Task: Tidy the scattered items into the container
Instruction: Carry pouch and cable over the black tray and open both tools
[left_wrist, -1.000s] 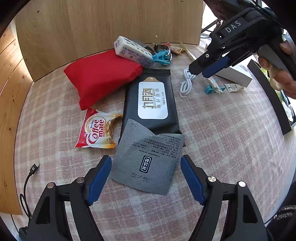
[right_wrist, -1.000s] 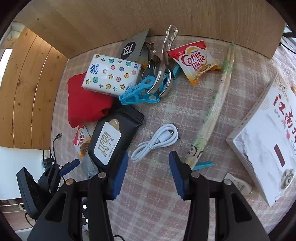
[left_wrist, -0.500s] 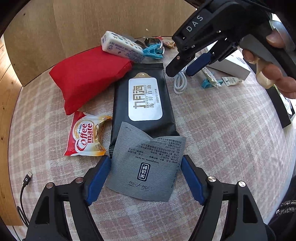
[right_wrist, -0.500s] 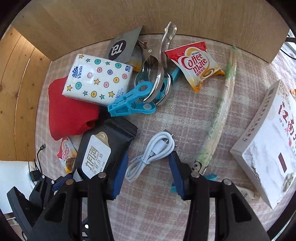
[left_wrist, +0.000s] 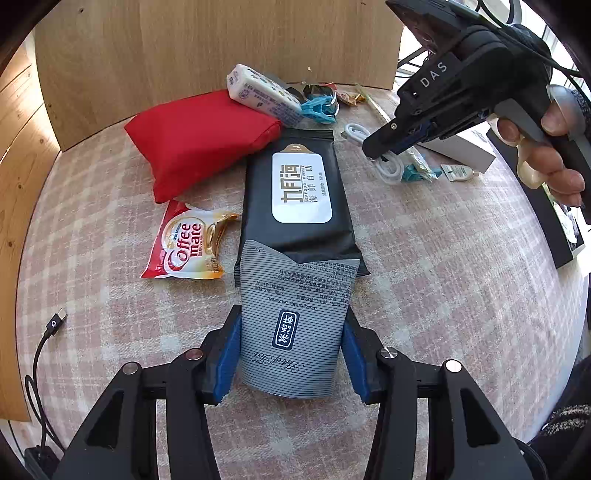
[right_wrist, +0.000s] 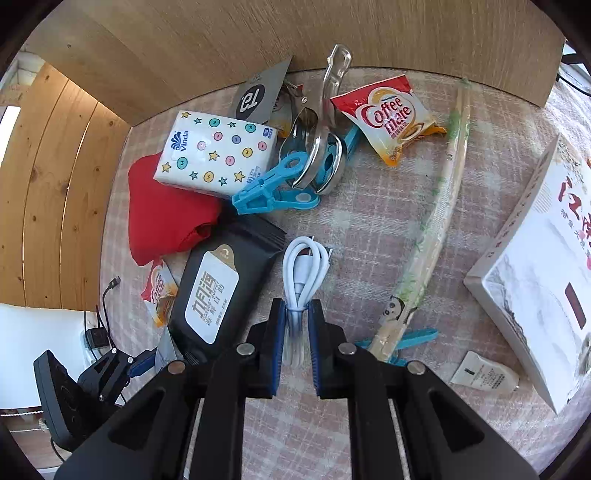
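Two pickups are under way at once: my left gripper (left_wrist: 290, 360), wide a second ago, is closing on the grey sachet (left_wrist: 295, 317) low in the frame, pads at its edges. My right gripper (right_wrist: 296, 341) has narrowed and is closing onto the white cable (right_wrist: 304, 273), bunched between its pads. No container shows, so both items await carrying.

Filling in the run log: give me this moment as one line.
left gripper: jaws closing around grey tea sachet | right gripper: jaws closing on white cable | both items on the checked cloth | container: not visible
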